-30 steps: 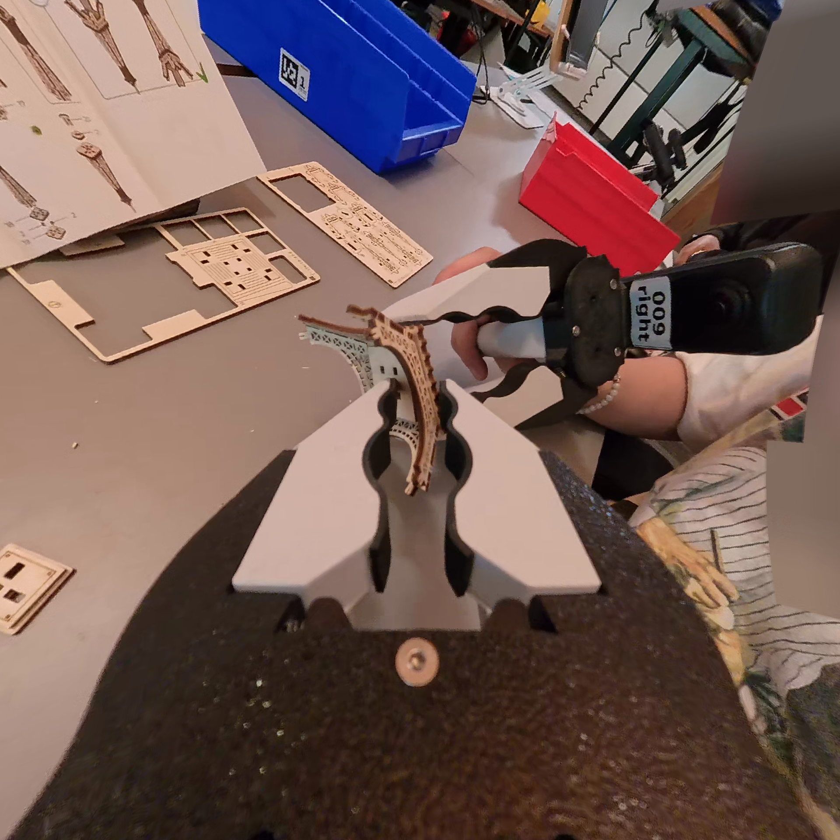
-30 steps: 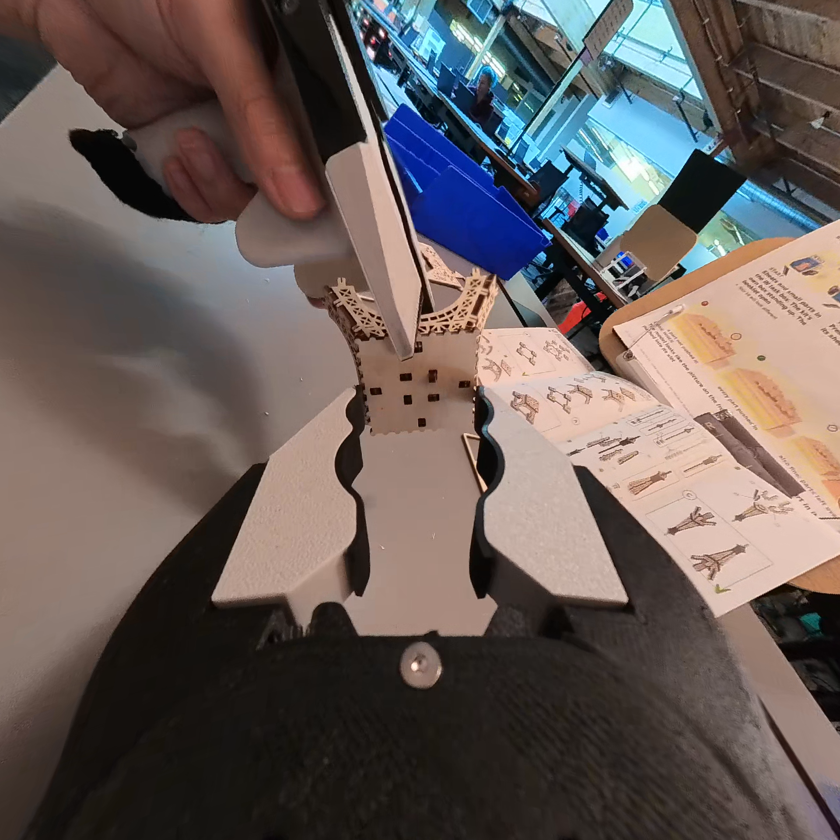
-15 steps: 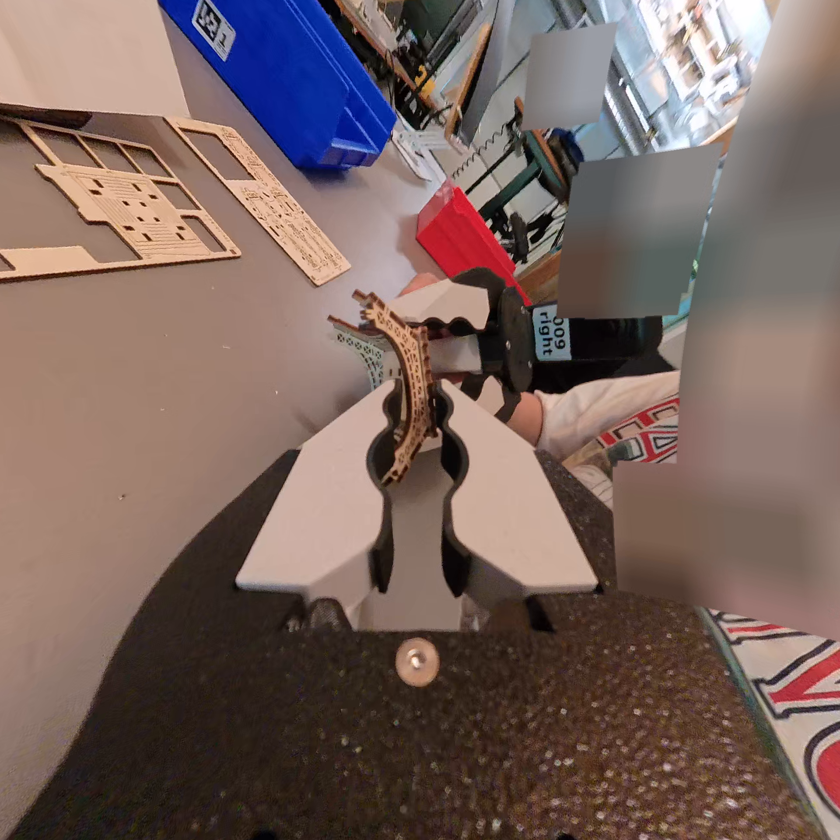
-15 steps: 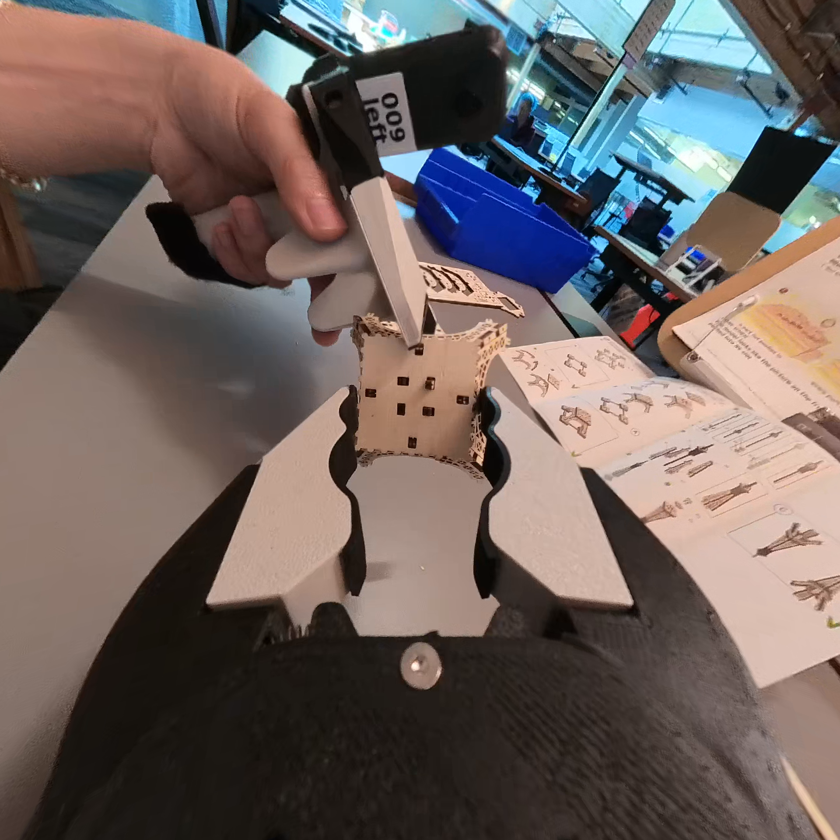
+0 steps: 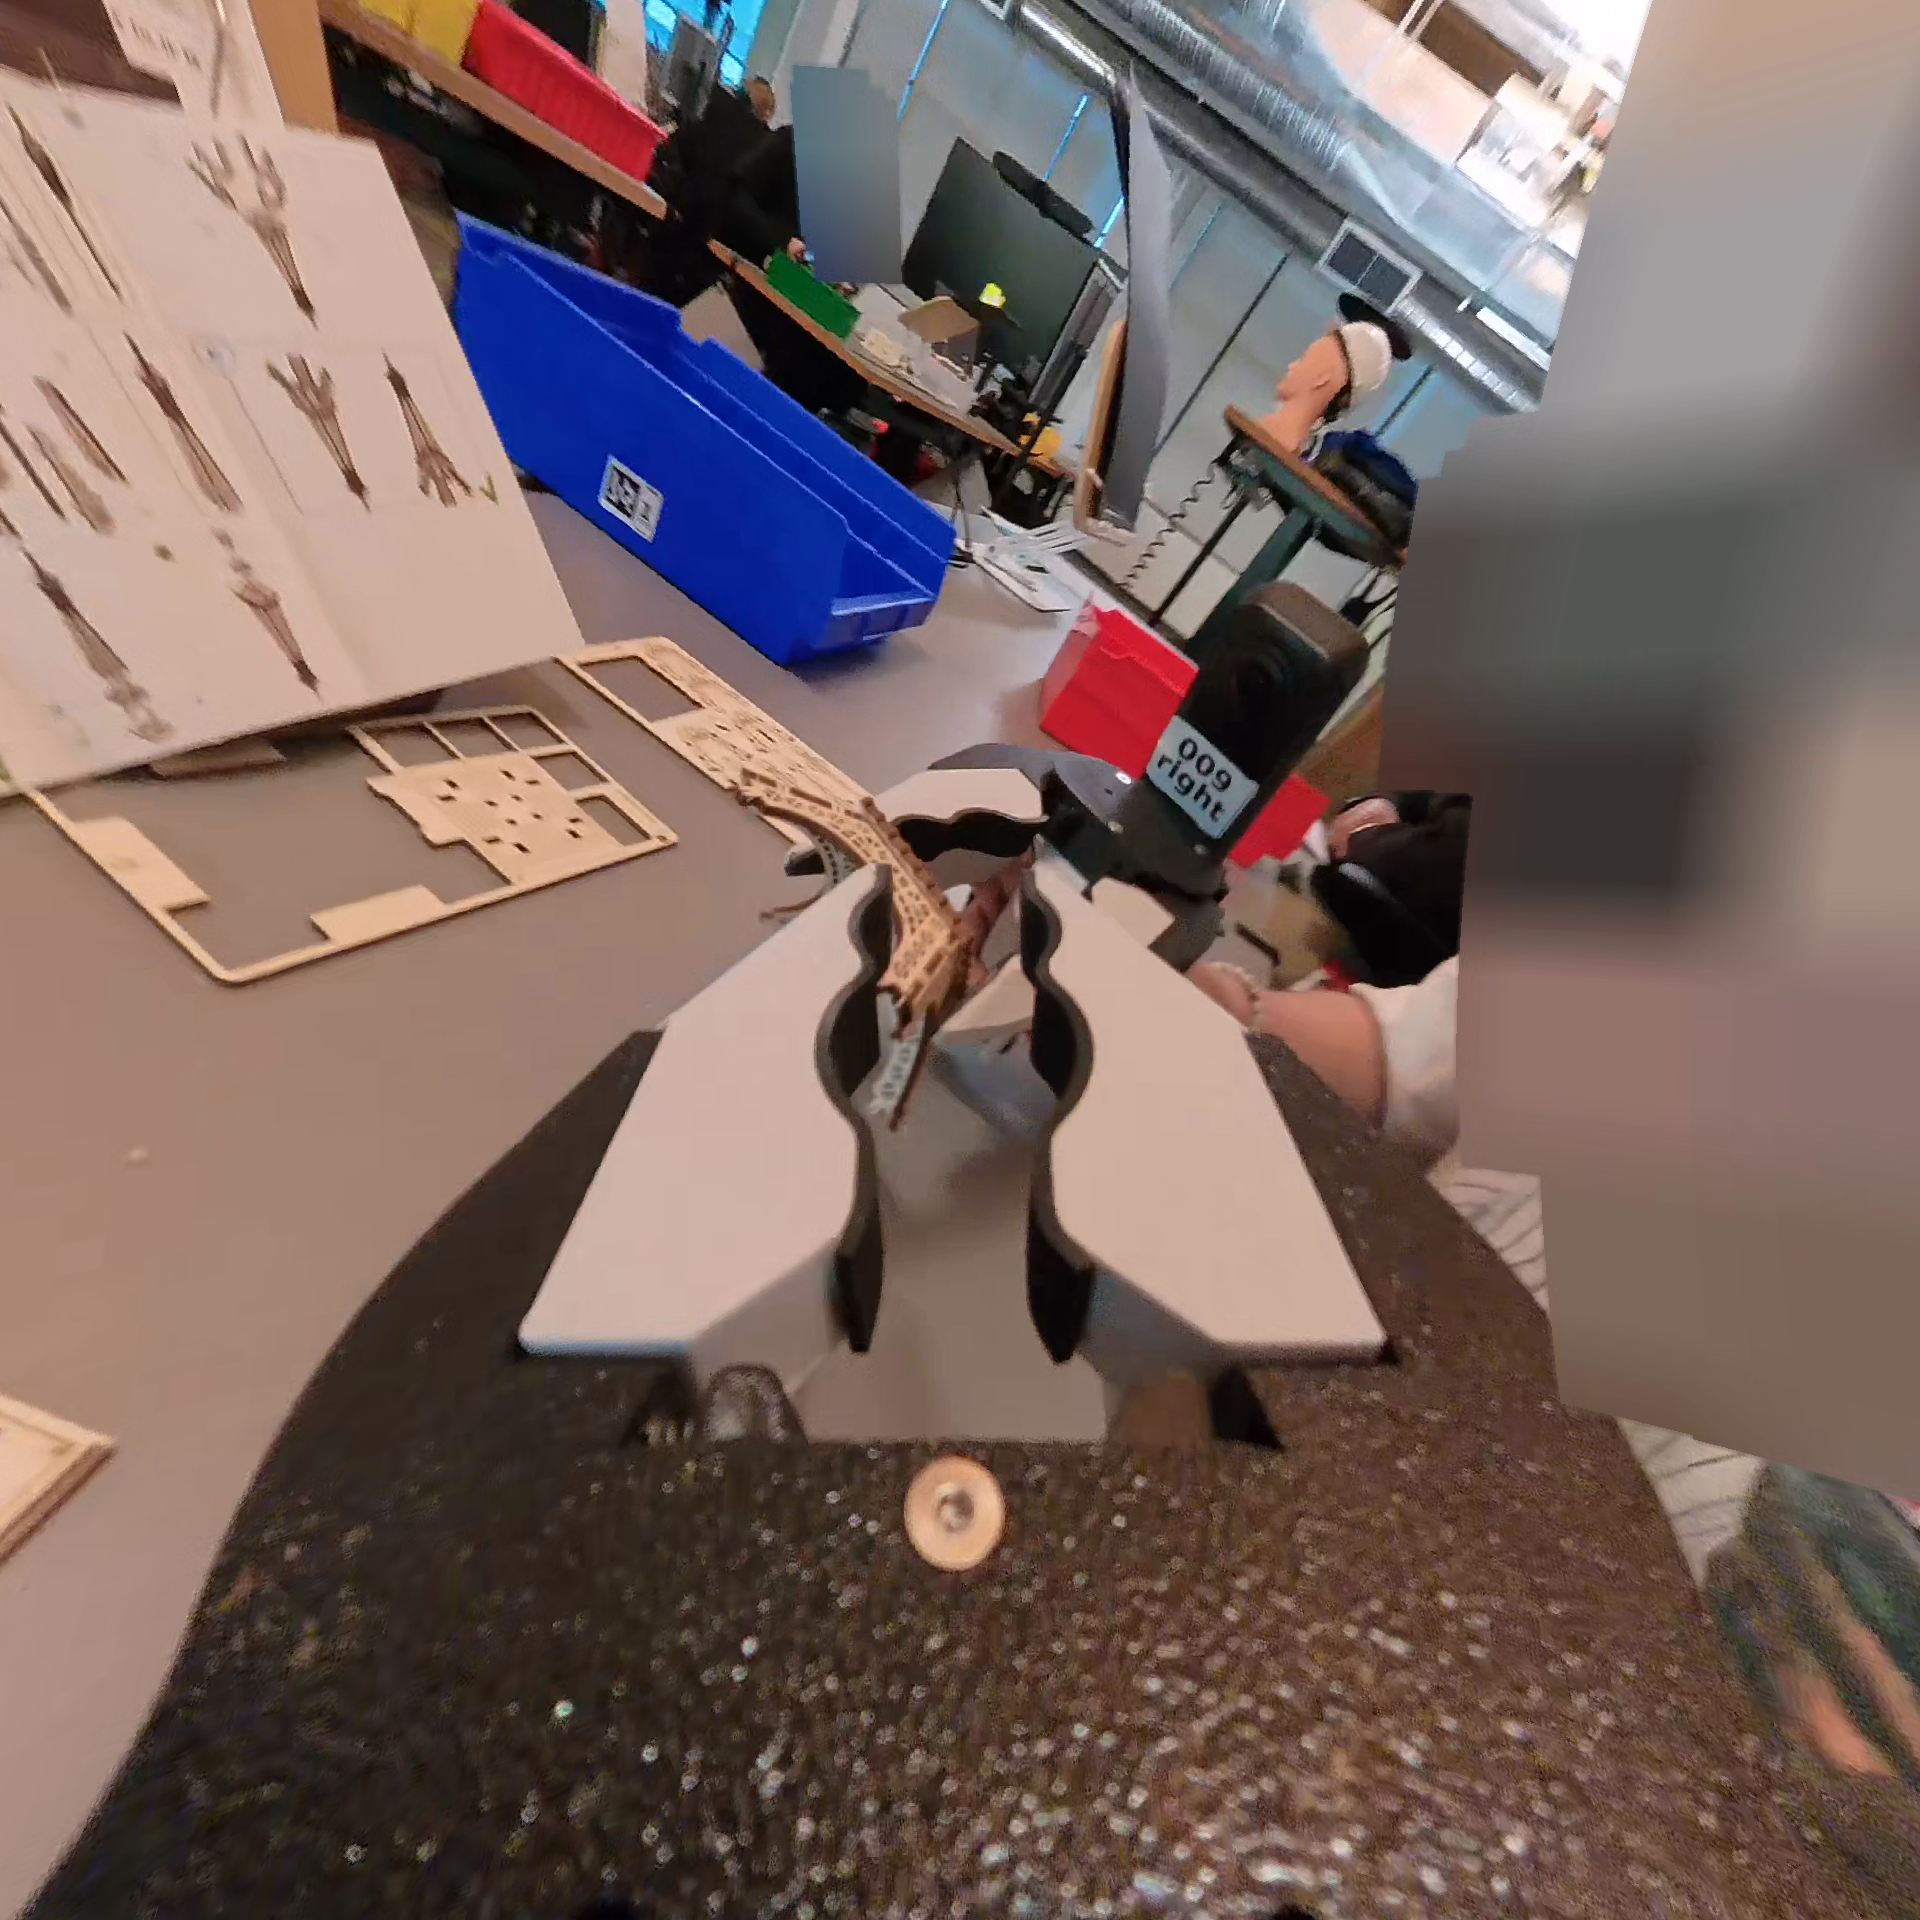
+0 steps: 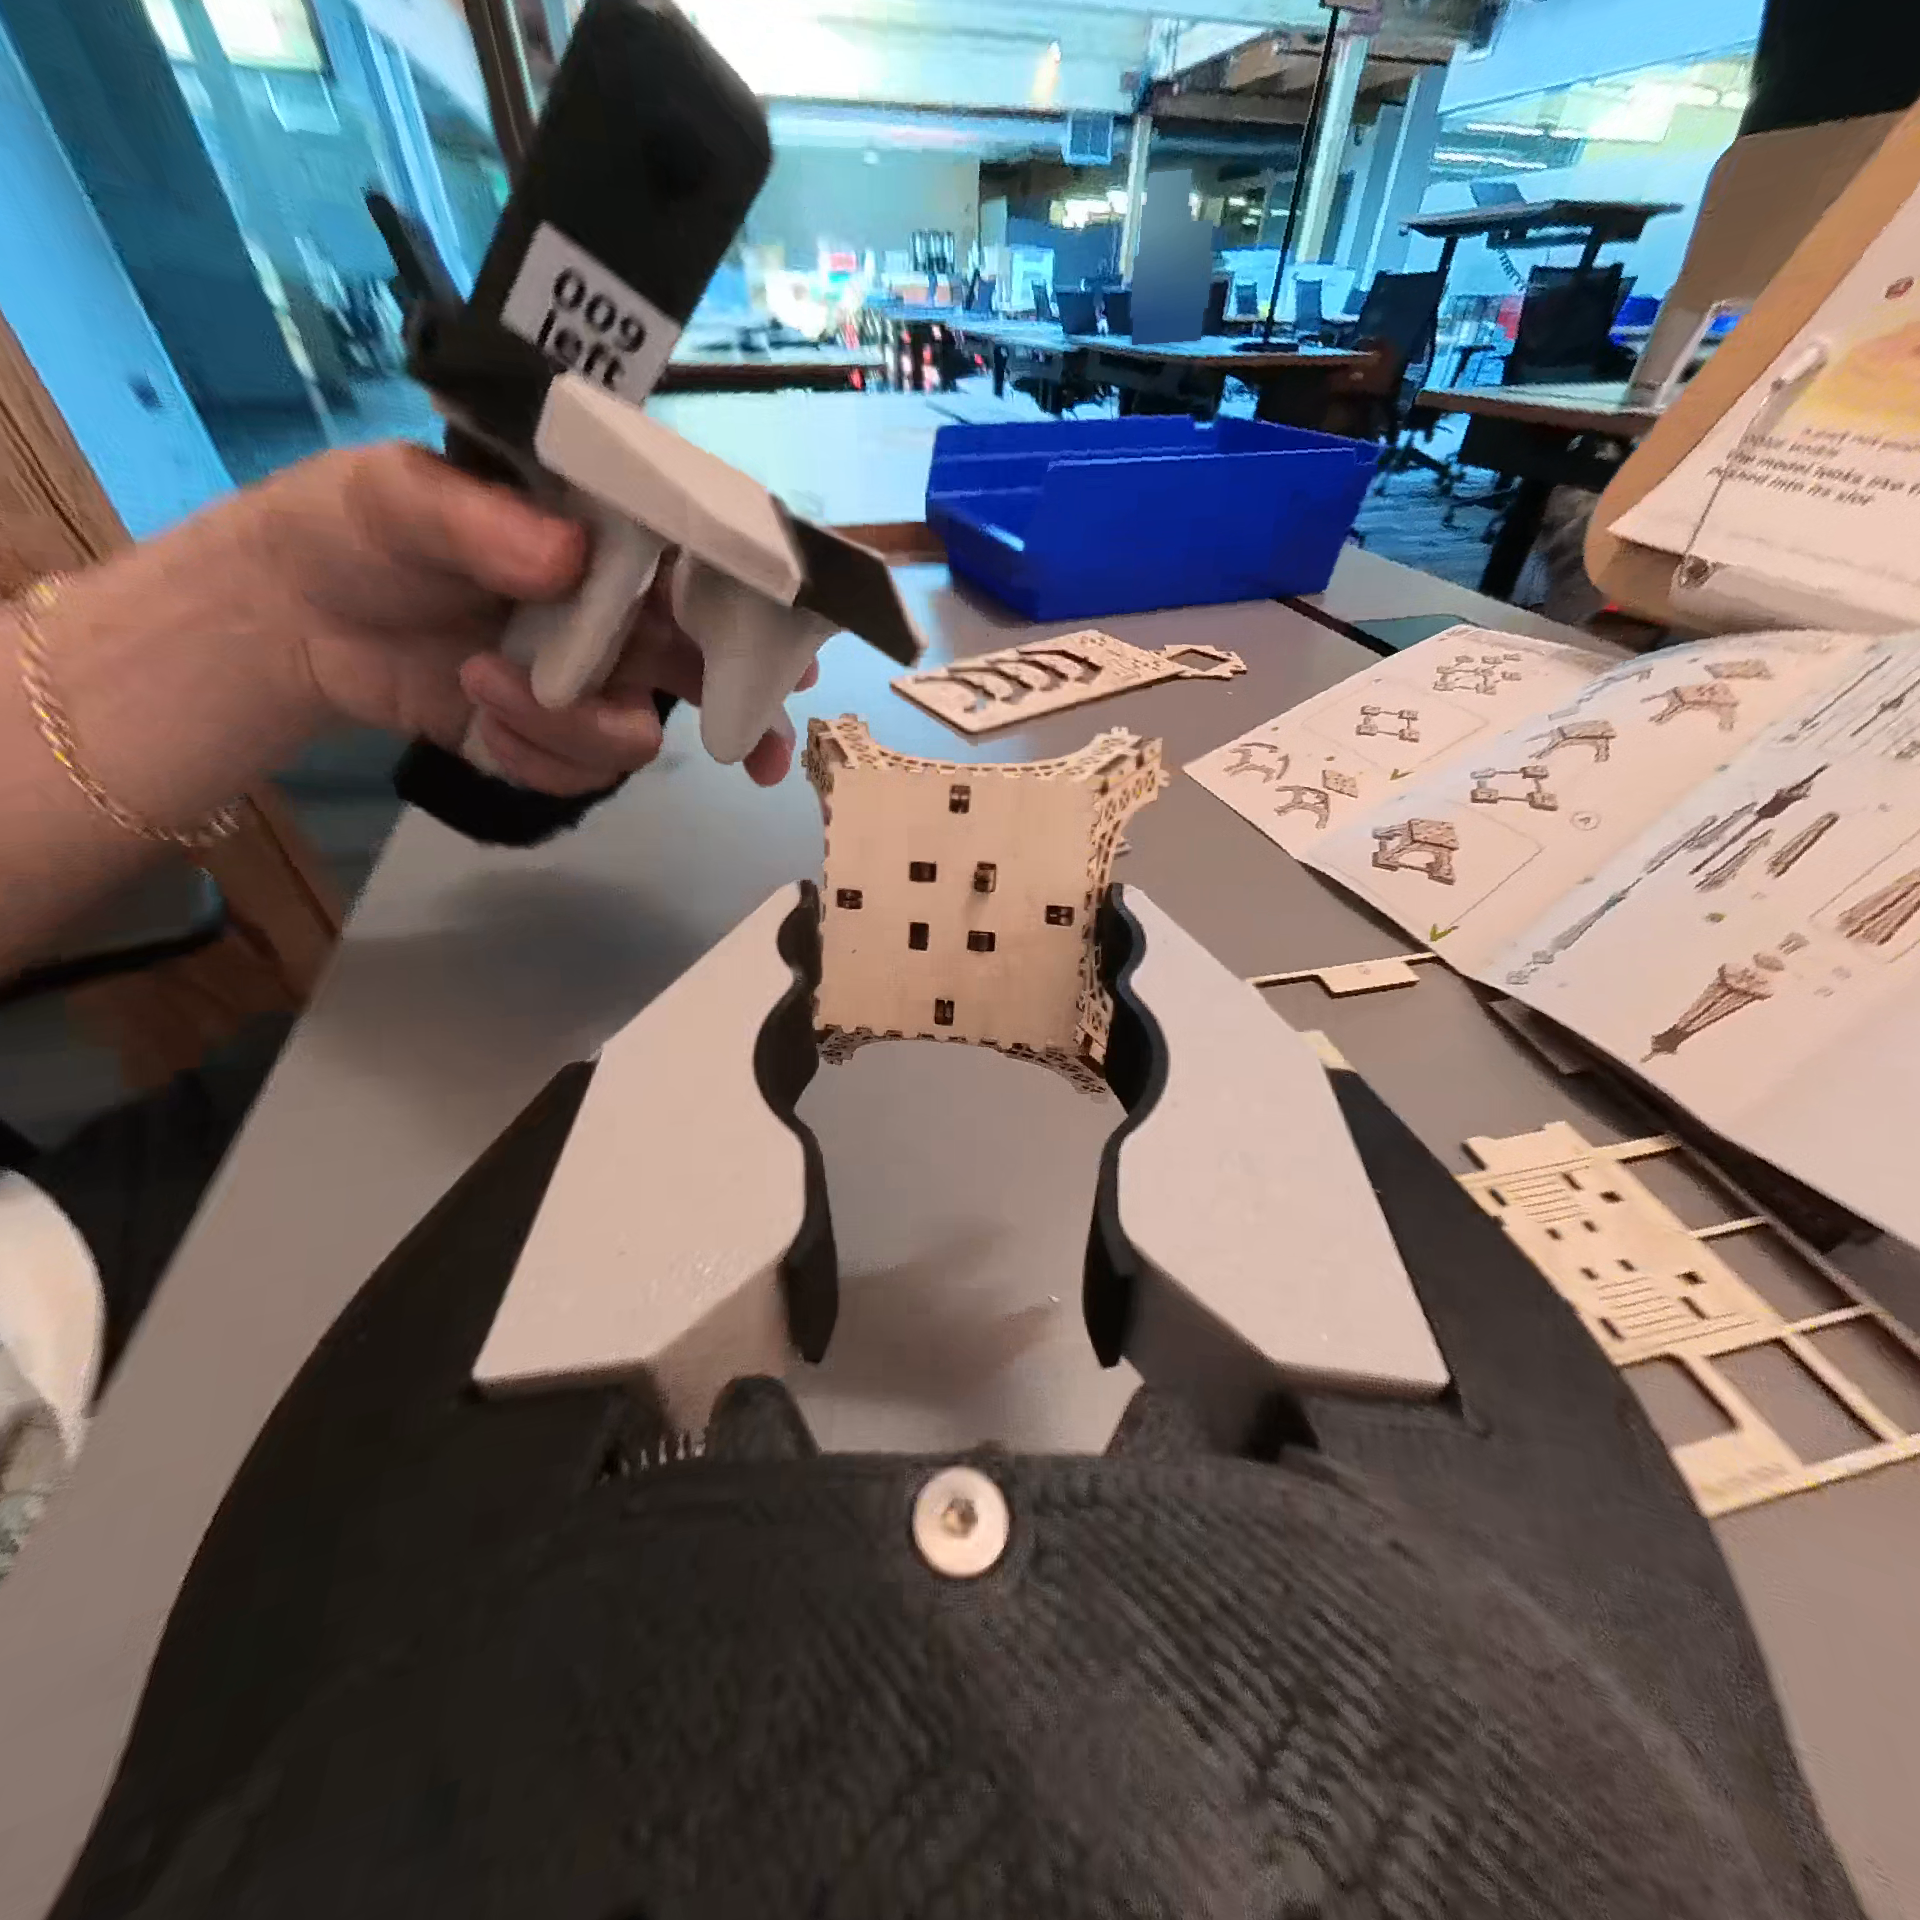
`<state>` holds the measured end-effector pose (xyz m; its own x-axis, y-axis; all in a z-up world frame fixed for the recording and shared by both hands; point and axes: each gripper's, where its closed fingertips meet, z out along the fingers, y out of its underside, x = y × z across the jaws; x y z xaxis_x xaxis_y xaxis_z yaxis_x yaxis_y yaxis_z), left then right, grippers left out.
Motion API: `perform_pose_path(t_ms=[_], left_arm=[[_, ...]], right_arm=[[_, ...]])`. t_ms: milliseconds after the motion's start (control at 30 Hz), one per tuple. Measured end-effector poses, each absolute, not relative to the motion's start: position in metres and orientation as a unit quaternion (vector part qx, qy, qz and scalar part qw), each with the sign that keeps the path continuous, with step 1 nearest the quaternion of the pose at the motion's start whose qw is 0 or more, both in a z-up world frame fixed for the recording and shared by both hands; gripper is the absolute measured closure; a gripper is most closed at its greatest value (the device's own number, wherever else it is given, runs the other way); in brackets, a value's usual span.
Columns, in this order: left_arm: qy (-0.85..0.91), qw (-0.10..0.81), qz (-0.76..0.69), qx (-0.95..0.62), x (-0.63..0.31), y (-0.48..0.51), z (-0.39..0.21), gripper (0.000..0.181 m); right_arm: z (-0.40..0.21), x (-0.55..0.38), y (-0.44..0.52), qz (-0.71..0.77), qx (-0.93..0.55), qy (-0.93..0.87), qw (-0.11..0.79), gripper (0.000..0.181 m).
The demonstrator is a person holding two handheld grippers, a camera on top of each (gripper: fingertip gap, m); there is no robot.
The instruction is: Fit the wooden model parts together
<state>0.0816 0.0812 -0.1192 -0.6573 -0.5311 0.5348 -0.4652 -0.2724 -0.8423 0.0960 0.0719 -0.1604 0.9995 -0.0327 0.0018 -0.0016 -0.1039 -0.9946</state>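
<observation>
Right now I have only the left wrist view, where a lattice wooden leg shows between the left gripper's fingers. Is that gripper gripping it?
Observer: No. The right wrist view shows the left gripper up and to the left of the wooden tower base, apart from it, with nothing between its fingers.
Reviewer: So what is holding the base?
Observer: The right gripper. Its two fingers press against opposite sides of the base and hold it clear of the table.
Reviewer: Which face is turned toward that camera?
Observer: A flat square plate with small dark slots. Curved lattice legs flare out at its corners.
</observation>
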Motion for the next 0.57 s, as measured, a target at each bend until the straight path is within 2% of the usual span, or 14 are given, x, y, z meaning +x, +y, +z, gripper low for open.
perform_pose_path(t_ms=[33, 200, 367, 567], left_arm=[[0.61, 0.045, -0.679, -0.406, 0.081, 0.082, -0.118, 0.16], [0.635, 0.131, -0.674, -0.353, 0.075, 0.079, -0.112, 0.156], [0.669, 0.227, -0.638, -0.306, 0.071, 0.079, -0.111, 0.153], [0.712, 0.322, -0.581, -0.23, 0.07, 0.056, -0.098, 0.169]], right_arm=[[-0.158, 0.096, 0.071, 0.012, -0.736, 0.023, 0.676, 0.129], [-0.149, 0.1, 0.068, 0.137, -0.688, 0.092, 0.706, 0.129], [-0.126, 0.104, 0.059, 0.316, -0.58, 0.157, 0.734, 0.129], [-0.095, 0.118, 0.037, 0.496, -0.397, 0.189, 0.749, 0.129]])
